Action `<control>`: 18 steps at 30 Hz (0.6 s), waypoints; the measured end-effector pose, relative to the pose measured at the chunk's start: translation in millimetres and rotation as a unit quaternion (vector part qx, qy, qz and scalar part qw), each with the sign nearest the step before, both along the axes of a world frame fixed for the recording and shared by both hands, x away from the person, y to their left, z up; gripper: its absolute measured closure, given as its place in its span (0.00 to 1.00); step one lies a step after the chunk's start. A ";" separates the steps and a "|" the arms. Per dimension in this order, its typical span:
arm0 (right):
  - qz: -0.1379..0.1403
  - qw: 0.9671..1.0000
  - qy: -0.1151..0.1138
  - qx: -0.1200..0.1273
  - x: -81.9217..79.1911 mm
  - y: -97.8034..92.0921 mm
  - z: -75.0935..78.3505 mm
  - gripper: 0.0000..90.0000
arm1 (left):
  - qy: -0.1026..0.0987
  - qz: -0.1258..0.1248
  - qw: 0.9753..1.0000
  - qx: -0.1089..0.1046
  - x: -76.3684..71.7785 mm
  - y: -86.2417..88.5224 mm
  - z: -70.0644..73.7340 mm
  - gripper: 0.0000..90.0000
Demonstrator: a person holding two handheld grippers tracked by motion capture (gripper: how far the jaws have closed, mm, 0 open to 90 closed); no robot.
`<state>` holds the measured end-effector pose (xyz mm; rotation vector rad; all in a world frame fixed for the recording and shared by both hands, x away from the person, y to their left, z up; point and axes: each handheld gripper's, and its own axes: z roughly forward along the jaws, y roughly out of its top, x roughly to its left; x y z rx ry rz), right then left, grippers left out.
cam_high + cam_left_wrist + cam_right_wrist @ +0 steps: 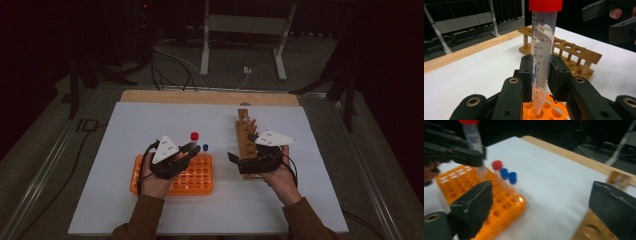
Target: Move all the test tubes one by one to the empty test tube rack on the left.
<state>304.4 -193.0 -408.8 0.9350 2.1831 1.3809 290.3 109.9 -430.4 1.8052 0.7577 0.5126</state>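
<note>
My left gripper [541, 75] is clamped on the red-capped tube [542, 50], upright, its tip at a hole in the orange rack [549, 110]; my right gripper [539, 202] has its jaws wide apart with nothing between them, sitting over the near end of the wooden rack [246, 137]. Further back in the orange rack I see one more red-capped tube [497, 165] and two blue-capped tubes [508, 176] standing on the white table sheet [280, 200]

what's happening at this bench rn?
A person works two handheld grippers over a white table. The left gripper is shut on a red-capped graduated tube, upright, its tip at a hole of the orange tube rack. The right gripper is open and empty near the wooden rack. Three more capped tubes stand in the orange rack.
</note>
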 end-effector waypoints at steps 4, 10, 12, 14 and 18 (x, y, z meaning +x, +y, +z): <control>-0.019 1.000 -0.001 0.002 0.4 -10.3 -3.5 0.01 | 0.001 0.003 1.000 -0.004 0.1 3.9 -0.4 0.84; -0.040 0.999 0.000 0.005 -0.5 -24.3 -10.3 0.00 | 0.002 0.016 1.000 -0.009 1.1 8.3 -2.1 0.84; -0.045 0.999 0.002 0.009 -0.6 -28.6 -12.7 0.00 | -0.001 0.022 1.000 -0.008 1.5 9.5 -3.0 0.84; -0.048 0.999 0.004 0.010 -0.5 -31.7 -14.7 0.00 | -0.003 0.030 1.000 -0.008 2.2 11.2 -4.5 0.84; -0.053 0.999 0.003 0.015 -0.8 -35.2 -14.9 0.00 | 0.001 0.053 0.999 -0.012 5.9 15.4 -12.5 0.84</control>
